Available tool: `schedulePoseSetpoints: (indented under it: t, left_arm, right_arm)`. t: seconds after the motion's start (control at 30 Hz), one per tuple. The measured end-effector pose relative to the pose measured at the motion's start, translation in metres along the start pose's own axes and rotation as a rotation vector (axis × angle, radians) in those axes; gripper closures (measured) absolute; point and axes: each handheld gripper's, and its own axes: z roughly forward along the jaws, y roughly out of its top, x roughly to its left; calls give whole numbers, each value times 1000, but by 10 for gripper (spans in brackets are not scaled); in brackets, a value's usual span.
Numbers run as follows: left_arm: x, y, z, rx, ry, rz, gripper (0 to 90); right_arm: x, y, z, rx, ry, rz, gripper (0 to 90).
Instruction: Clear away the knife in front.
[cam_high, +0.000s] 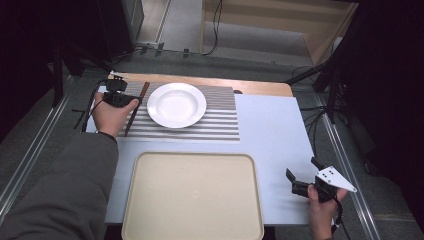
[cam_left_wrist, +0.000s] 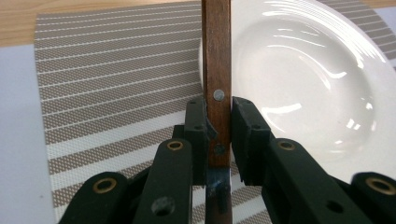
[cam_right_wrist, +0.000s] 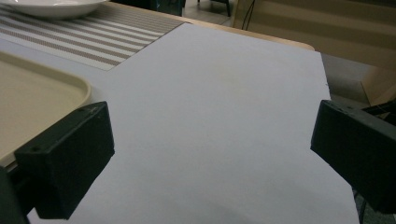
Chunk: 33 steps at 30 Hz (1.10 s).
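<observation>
A knife with a riveted wooden handle (cam_left_wrist: 217, 70) lies left of the white plate (cam_high: 176, 105), along the striped placemat's (cam_high: 220, 120) left side. My left gripper (cam_high: 134, 102) is shut on it: in the left gripper view both pads press the handle at the gripper's tip (cam_left_wrist: 218, 130), with dark metal showing below them. The plate (cam_left_wrist: 317, 79) sits just right of the handle. My right gripper (cam_high: 301, 169) rests at the table's near right corner, open, with nothing between its jaws (cam_right_wrist: 212, 158) but the white table surface.
A large beige tray (cam_high: 192, 195) sits bare at the front centre; its corner (cam_right_wrist: 28, 93) lies left of my right gripper. White sheet (cam_high: 270, 130) covers the table right of the placemat (cam_right_wrist: 107, 37). Beyond the table's far wooden edge are floor and cables.
</observation>
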Motion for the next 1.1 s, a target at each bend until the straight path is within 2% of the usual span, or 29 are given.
schedulePoseSetpoints:
  t: [0.23, 0.47, 0.77, 1.1]
  left_arm:
    - [-14, -9, -13, -6, -45, 24, 765]
    - [-22, -18, -24, -15, -77, 31, 765]
    - [-37, -37, -38, -15, -106, 68, 765]
    - [-61, -59, -57, -37, -142, 129, 764]
  right_arm:
    - [0, 0, 0, -2, 0, 2, 0]
    - [0, 0, 0, -2, 0, 2, 0]
    - [0, 0, 0, -2, -1, 3, 0]
    - [-1, 0, -1, -3, 0, 1, 0]
